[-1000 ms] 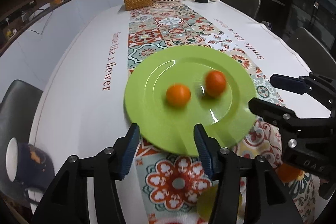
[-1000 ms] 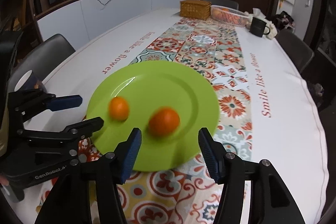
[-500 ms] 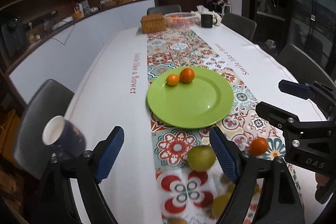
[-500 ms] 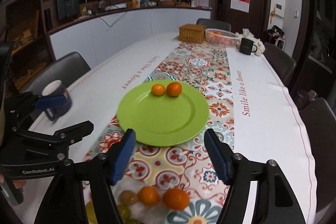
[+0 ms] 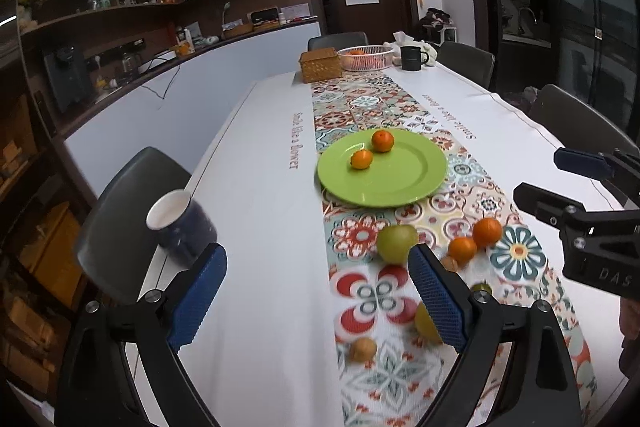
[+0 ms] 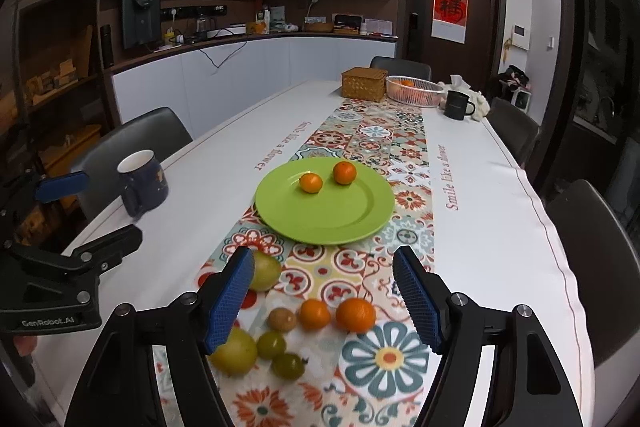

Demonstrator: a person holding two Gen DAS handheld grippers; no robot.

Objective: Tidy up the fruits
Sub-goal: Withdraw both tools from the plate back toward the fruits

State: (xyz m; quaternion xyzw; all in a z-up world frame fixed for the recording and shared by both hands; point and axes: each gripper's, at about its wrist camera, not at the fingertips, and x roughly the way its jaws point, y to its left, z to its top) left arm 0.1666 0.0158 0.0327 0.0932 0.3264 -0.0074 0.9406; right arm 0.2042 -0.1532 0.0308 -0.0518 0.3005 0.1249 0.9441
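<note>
Both tongs stand wide and hold nothing: the left gripper [image 5: 316, 299] fills the lower middle of its own view, and the right gripper [image 6: 324, 297] does the same in its view, hanging over the loose fruit. The green plate [image 6: 352, 223] sits at centre frame on the patterned runner [image 6: 368, 135], with two small oranges [image 6: 311, 183] on its far half, close together but apart. Nearer the camera, low in the right wrist view, lie two more loose oranges [image 6: 355, 314], a brown fruit [image 6: 281, 319], two small green fruits [image 6: 271, 344] and two larger yellow-green fruits [image 6: 234, 351]. They are round and crowded, so I judge a closing pad could nudge a neighbour and send it rolling across the cloth; a hard squeeze may bruise soft skin. A fruit dropped on the smooth plate could roll into the two already there. The navy mug [image 6: 143, 183] at left frame stands near the table edge, within reach of a careless sweep. Blue pads cover part of both large fruits, so their shape is unclear. What the brown fruit is I cannot tell.
</note>
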